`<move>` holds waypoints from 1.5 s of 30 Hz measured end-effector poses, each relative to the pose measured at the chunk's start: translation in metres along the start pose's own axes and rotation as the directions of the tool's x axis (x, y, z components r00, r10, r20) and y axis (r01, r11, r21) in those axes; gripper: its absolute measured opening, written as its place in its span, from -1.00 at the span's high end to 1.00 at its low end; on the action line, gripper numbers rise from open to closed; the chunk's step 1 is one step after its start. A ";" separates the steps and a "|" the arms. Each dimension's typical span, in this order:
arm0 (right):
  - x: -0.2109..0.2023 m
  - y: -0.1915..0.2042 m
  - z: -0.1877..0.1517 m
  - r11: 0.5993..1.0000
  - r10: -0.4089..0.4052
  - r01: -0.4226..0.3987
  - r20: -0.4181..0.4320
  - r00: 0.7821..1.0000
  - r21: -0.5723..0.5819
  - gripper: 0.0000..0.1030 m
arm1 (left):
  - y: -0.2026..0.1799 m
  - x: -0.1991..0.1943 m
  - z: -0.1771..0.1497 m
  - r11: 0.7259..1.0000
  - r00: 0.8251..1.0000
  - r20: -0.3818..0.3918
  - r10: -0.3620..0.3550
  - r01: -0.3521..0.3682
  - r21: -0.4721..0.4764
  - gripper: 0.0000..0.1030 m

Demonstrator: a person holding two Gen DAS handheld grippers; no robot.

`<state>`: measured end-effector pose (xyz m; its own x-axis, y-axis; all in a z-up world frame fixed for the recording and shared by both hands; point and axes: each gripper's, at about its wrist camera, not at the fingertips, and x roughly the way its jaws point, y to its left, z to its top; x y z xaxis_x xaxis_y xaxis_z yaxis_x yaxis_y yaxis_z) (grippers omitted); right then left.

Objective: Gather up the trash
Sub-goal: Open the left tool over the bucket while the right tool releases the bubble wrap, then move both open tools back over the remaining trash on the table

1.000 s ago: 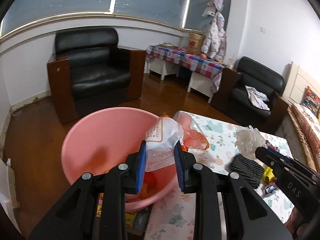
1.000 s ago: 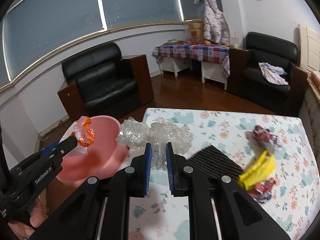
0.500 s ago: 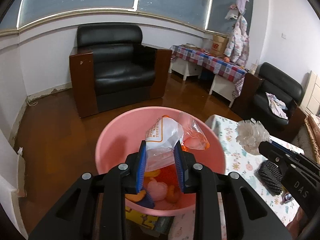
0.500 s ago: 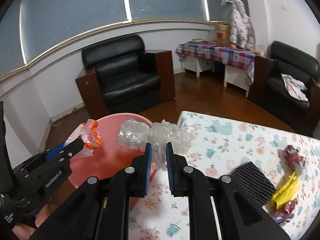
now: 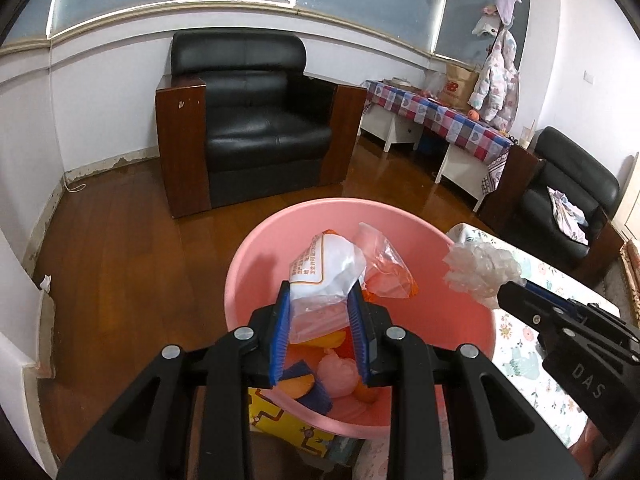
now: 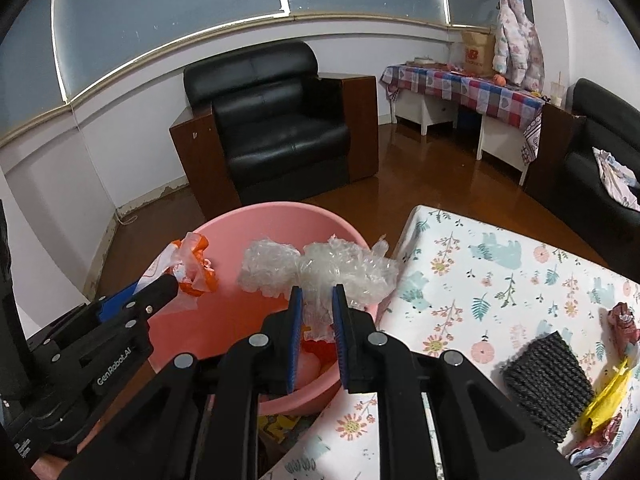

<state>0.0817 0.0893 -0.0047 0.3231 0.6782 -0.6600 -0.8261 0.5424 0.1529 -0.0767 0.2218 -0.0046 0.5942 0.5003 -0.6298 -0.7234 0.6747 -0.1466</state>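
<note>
A pink basin stands beside the floral table and holds several pieces of trash. My left gripper is shut on a white and orange plastic bag and holds it over the basin; it shows at the left of the right wrist view. My right gripper is shut on a crumpled clear plastic wrap, held above the basin's near rim; the wrap also shows in the left wrist view.
The floral table carries a black ribbed pad, a yellow wrapper and a red wrapper. A black armchair stands behind the basin on the wooden floor. A checked side table and another armchair are at the right.
Both grippers have moved left from over the table to over the pink basin, each still holding its piece of plastic. The basin's contents have come into view.
</note>
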 end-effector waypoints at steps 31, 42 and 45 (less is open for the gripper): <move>0.010 0.017 0.001 0.997 0.068 -0.069 -0.027 0.997 -0.021 0.44 | 0.010 -0.001 0.003 0.998 0.998 -0.012 -0.062 0.062 0.001 0.13; -0.021 0.008 -0.007 0.999 0.045 -0.045 0.004 0.999 -0.011 0.39 | -0.015 -0.013 0.006 0.993 0.993 -0.009 -0.119 0.119 0.026 0.13; -0.030 -0.001 -0.012 1.000 0.028 -0.028 0.014 1.000 0.009 0.25 | -0.024 -0.015 0.004 0.991 0.992 -0.005 -0.127 0.127 0.049 0.13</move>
<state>0.0674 0.0626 0.0060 0.3060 0.6998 -0.6454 -0.8308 0.5273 0.1778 -0.0671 0.2002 0.0118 0.6793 0.4084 -0.6097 -0.6244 0.7582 -0.1878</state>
